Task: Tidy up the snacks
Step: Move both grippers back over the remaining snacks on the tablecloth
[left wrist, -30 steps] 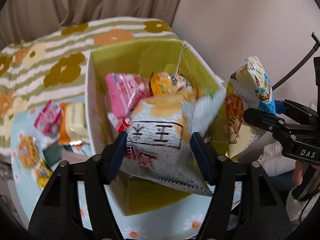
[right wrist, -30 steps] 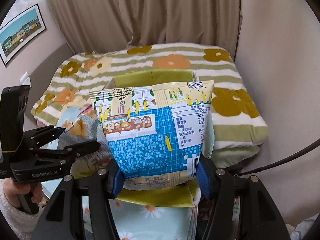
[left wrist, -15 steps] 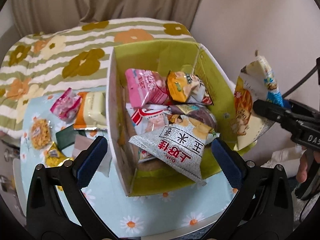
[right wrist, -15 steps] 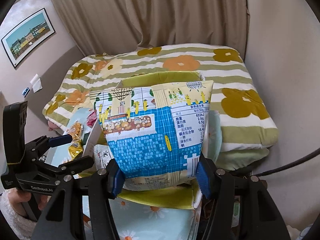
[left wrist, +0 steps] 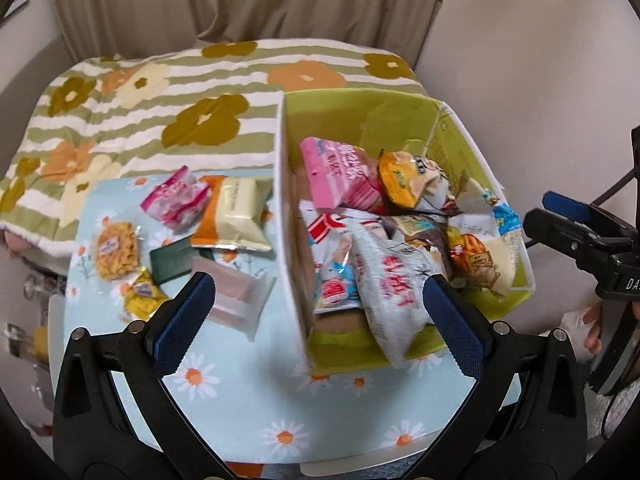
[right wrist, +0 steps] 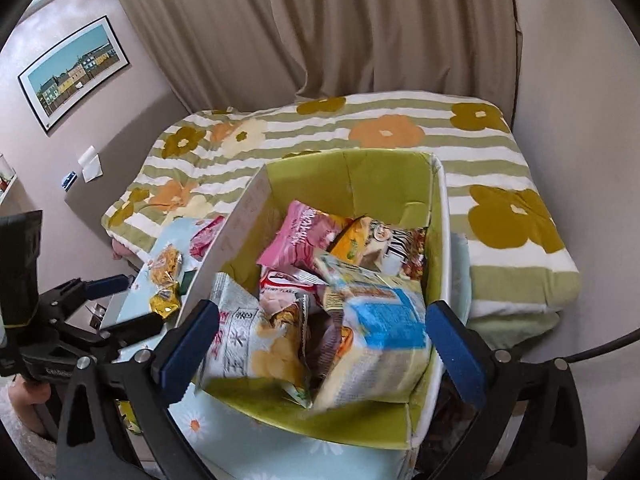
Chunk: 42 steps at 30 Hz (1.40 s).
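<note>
A green-lined cardboard box (left wrist: 360,116) (right wrist: 384,176) stands on the daisy-print table and holds several snack bags. A grey-white chip bag (left wrist: 390,280) (right wrist: 252,340) leans at its near edge. A blue and yellow bag (right wrist: 380,328) (left wrist: 484,248) lies at the box's right side. A pink bag (left wrist: 340,172) and an orange bag (left wrist: 404,180) lie further back. My left gripper (left wrist: 320,312) is open and empty above the box's near left wall. My right gripper (right wrist: 320,344) is open and empty over the box's near end.
Loose snacks lie on the table left of the box: a pink packet (left wrist: 176,200), a cream and orange bag (left wrist: 236,216), a noodle snack (left wrist: 114,248), a dark green packet (left wrist: 172,260). A floral striped bed (left wrist: 160,92) is behind; a wall is at right.
My left gripper opened and dropped the grey-white chip bag into the box, then drew back. My right gripper opened and let the blue and yellow bag fall into the box.
</note>
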Each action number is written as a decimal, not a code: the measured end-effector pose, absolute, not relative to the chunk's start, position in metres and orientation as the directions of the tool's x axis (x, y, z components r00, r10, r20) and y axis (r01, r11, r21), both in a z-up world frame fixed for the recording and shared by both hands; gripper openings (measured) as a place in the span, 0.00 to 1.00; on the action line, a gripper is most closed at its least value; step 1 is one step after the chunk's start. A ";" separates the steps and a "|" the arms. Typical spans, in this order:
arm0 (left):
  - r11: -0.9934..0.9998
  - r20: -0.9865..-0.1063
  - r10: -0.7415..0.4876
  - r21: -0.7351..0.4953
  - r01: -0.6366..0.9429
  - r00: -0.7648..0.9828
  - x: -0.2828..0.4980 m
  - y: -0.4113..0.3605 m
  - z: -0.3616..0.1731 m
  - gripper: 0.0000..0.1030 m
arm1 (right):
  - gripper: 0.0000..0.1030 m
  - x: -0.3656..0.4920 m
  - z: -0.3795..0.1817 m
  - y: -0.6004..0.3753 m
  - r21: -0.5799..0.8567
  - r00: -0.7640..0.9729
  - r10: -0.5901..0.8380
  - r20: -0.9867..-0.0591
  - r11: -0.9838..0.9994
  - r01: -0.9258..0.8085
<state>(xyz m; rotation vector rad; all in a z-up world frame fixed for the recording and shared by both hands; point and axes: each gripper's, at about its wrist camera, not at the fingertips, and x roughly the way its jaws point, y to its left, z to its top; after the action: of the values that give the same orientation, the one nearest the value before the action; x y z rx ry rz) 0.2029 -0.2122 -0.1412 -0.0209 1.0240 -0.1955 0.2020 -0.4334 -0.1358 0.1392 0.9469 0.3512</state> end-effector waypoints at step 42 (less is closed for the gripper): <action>0.985 -0.822 -0.171 -0.125 0.122 0.542 0.171 0.080 -0.144 1.00 | 1.00 0.169 -0.116 -0.174 0.179 0.553 0.381 -0.741 0.906 -0.385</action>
<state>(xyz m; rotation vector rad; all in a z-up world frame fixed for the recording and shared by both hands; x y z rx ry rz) 0.1707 0.0802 -0.1444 -0.0545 0.9822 -0.1742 0.1690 -0.1742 -0.1162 -0.0043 0.8751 0.4526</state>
